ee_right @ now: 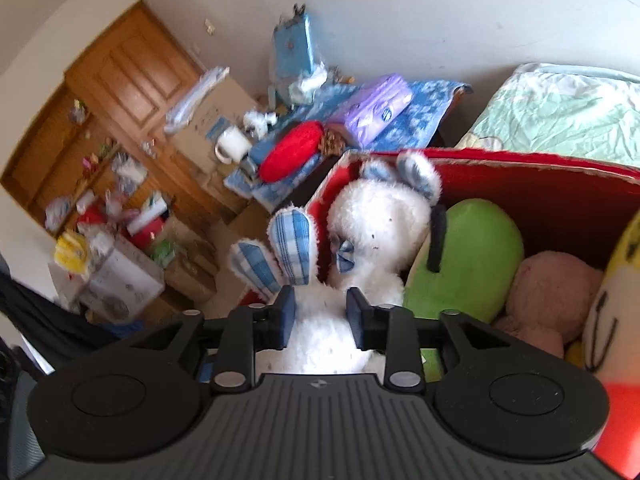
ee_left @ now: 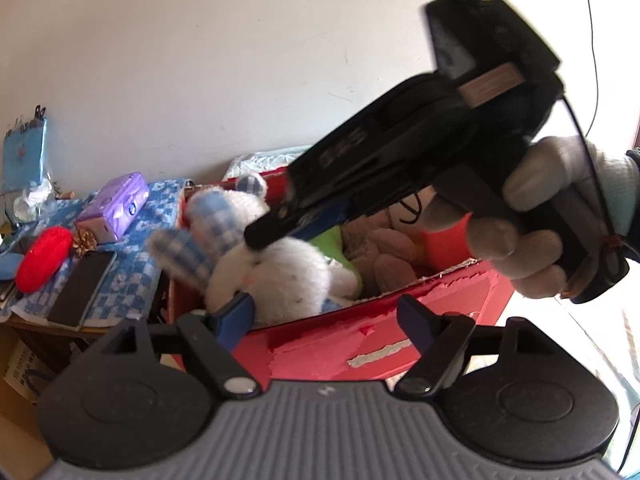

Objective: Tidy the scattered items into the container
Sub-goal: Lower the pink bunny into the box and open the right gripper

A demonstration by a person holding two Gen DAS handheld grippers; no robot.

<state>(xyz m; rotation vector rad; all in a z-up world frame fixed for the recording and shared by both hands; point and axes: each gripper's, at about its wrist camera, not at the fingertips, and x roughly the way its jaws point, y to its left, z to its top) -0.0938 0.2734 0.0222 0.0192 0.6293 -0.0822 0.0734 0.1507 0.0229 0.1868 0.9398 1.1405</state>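
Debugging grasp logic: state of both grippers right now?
Left gripper: open, empty, over the red box rim.
Right gripper: jaws around the white plush rabbit; grip cannot be told.

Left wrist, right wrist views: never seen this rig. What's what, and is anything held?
No robot: a person holds a two-finger gripper in each hand, with a fisheye camera on each. Left view: the left gripper, open, before the red box, and the gloved hand carrying the right gripper. Right view: its pads flank a white plush rabbit in the box, beside a green plush and a pink plush; whether they squeeze is unclear. A purple pack sits on the side table.
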